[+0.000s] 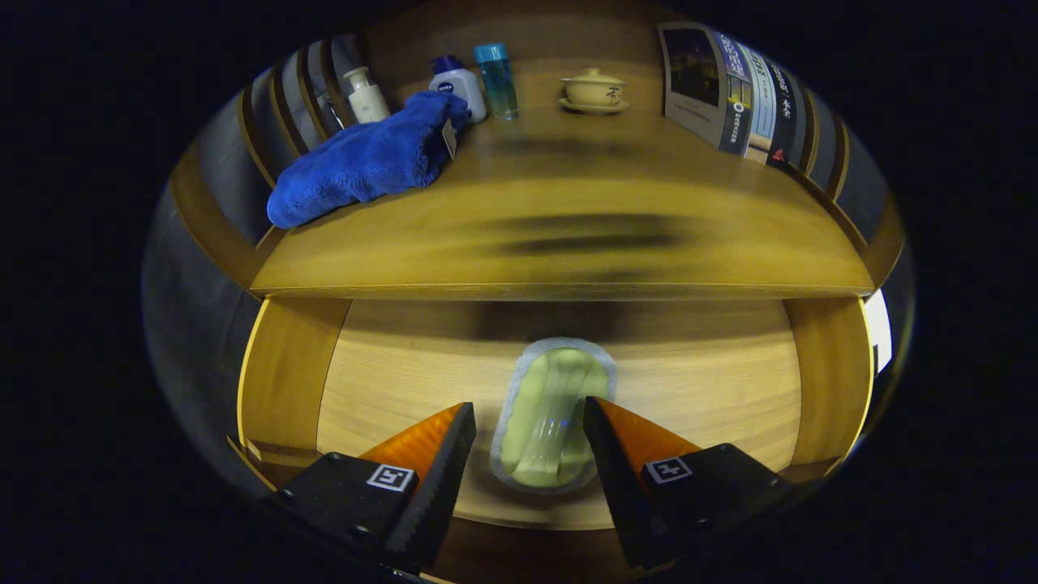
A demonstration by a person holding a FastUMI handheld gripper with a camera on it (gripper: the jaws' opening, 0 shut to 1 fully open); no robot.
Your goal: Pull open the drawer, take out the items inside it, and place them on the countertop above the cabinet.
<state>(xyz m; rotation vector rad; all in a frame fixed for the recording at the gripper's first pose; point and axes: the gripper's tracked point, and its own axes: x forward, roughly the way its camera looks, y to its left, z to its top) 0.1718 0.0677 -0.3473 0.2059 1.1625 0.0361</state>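
While drawer [559,381] sits open, hand-held gripper [529,426] straddles pale-green pkt [551,422], fingers apart.

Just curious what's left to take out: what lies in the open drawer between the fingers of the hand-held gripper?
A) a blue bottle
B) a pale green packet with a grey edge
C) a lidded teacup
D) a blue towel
B: the green packet lies on the drawer floor between the open fingers of the hand-held gripper; neither finger presses on it.

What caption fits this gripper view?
Open gripper straddling a pale green packet in the open drawer, countertop above.
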